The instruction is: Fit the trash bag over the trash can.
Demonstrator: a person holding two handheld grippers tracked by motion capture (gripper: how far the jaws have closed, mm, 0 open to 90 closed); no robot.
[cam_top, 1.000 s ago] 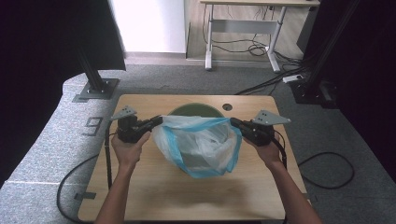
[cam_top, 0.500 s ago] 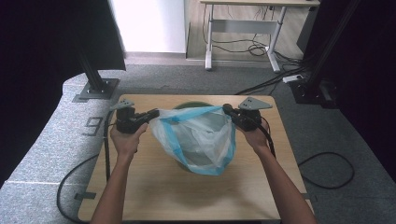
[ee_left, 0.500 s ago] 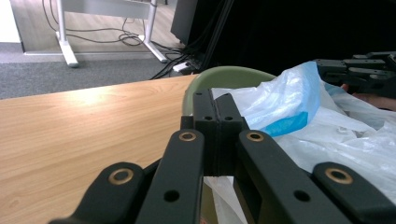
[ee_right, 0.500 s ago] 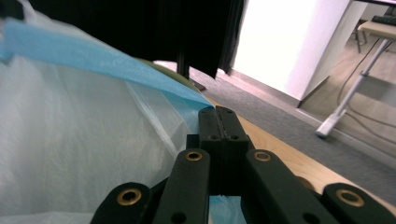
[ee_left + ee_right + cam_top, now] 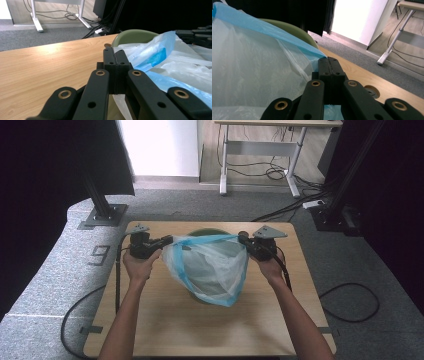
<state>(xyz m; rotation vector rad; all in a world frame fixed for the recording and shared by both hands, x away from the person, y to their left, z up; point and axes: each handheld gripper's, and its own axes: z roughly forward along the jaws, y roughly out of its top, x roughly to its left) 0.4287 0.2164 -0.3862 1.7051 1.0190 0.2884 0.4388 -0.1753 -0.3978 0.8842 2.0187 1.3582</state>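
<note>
A translucent white plastic bag (image 5: 210, 267) with a blue rim is held stretched open above a green bin (image 5: 204, 232) on the wooden table (image 5: 150, 320). My left gripper (image 5: 167, 240) is shut on the bag's left rim, and my right gripper (image 5: 242, 238) is shut on its right rim. In the left gripper view the closed jaws (image 5: 115, 53) pinch the bag (image 5: 160, 60) with the green bin (image 5: 135, 36) behind. In the right gripper view the closed jaws (image 5: 328, 61) clamp the blue edge of the bag (image 5: 249, 65), and the bin's rim (image 5: 292, 28) shows past it.
A round cable hole (image 5: 372, 91) sits in the table near my right gripper. Cables (image 5: 350, 302) trail off both table sides onto the grey carpet. A black stand base (image 5: 104, 215) is at the back left and a white desk frame (image 5: 260, 165) stands beyond.
Both grippers have moved away from me and farther apart, pulling the bag's mouth wide and taut over the green bin. The bag hangs lower toward me.
</note>
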